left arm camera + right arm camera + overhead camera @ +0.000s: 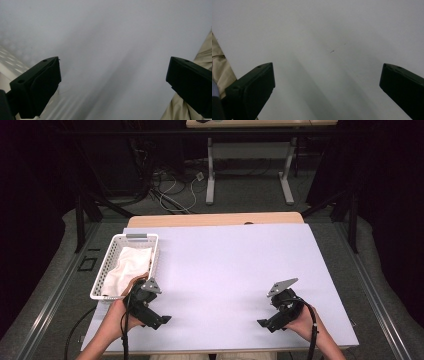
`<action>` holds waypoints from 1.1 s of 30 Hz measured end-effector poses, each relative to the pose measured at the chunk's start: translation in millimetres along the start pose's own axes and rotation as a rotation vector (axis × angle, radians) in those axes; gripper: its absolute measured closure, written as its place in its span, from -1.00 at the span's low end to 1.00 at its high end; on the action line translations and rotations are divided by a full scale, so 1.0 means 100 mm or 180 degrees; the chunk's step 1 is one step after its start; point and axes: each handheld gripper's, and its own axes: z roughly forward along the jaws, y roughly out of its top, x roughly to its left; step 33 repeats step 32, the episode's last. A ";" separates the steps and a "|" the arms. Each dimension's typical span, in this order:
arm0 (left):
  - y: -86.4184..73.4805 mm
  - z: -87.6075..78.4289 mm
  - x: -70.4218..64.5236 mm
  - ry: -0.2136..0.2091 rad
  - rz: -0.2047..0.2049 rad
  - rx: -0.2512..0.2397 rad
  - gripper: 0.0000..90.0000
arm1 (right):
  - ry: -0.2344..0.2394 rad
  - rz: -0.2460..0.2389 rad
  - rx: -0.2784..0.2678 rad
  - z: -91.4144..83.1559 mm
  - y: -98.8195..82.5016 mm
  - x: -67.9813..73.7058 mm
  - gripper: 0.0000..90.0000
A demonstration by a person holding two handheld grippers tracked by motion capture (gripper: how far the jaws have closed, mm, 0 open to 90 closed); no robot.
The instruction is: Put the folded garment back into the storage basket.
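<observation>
White cloth (128,265) in white basket (150,240) at table's left edge, just beyond L gripper (159,320), jaws wide apart, R gripper (265,325) well apart to the right, likewise gaping, both empty.

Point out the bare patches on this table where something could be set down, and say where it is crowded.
The widest free patch is the middle of the white tabletop, bordered by the white plastic mesh basket on the left and the two grippers near the front edge. The right rear corner is bare too. It is crowded at the left: the basket holds a cream cloth, with the left gripper beside it. The right gripper takes the front right.
</observation>
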 end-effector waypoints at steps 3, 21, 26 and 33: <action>-0.06 0.02 -0.04 -0.0002 -0.0002 0.0043 -0.99 | -0.0022 0.0012 0.0015 -0.01 -0.05 0.00 -1.00; -0.48 0.01 -0.11 0.0141 -0.0212 -0.0040 -0.99 | -0.0155 0.0163 0.0022 -0.11 -0.26 0.01 -1.00; -0.50 -0.01 -0.11 0.0212 -0.0230 -0.0056 -0.99 | -0.0155 0.0168 0.0012 -0.12 -0.27 0.00 -1.00; -0.51 0.03 -0.11 0.0165 -0.0264 -0.0069 -0.99 | -0.0150 0.0194 -0.0012 -0.13 -0.27 0.01 -1.00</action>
